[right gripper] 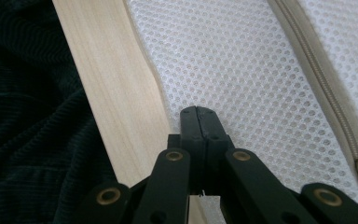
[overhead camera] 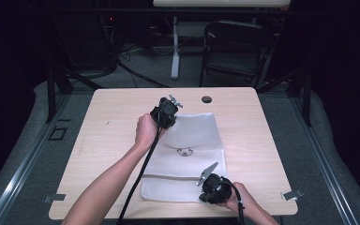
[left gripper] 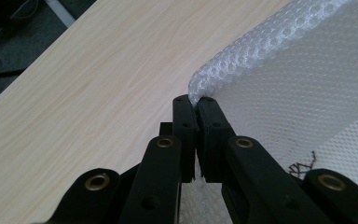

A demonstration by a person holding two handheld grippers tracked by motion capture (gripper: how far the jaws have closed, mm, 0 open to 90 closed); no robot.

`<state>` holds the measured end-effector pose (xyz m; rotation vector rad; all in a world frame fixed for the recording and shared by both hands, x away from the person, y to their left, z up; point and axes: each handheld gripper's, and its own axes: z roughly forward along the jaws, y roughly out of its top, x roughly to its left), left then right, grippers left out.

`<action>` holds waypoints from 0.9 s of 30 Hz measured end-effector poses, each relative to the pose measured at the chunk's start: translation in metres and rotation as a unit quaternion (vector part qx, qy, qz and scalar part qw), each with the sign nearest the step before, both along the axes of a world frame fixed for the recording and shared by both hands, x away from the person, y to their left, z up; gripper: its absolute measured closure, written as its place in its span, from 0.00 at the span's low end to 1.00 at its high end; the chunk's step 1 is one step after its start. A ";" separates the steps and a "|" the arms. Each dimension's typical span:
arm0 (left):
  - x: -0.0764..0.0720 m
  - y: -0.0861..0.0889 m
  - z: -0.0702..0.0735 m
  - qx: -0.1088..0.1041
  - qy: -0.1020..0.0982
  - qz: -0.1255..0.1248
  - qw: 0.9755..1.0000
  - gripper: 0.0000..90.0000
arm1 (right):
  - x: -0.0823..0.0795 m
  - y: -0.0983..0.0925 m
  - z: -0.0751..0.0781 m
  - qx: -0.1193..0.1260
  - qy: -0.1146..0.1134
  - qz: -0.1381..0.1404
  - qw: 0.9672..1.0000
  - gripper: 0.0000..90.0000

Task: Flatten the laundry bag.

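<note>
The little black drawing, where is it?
In the high view, the little black drawing sits mid white mesh bag, between the left gripper and right gripper.

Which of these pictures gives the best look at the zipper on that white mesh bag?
The right gripper view: the beige zipper runs close and sharp along the white mesh bag, its pull at lower right. In the high view it is a faint line. The left gripper view shows a pinched bag corner.

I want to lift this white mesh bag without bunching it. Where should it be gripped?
Grip the mesh bag at its corners, coming in low from outside its edges. It lies flat and limp on the table, so only edges give purchase. The left gripper already pinches a far corner; the right gripper is shut at the near edge.
</note>
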<state>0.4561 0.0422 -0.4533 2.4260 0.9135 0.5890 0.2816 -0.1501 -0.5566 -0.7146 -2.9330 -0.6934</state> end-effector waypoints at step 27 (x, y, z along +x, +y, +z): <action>0.044 -0.017 -0.036 -0.026 -0.009 0.044 0.999 0.95 | 0.001 -0.001 -0.001 0.007 0.006 -0.010 1.000 1.00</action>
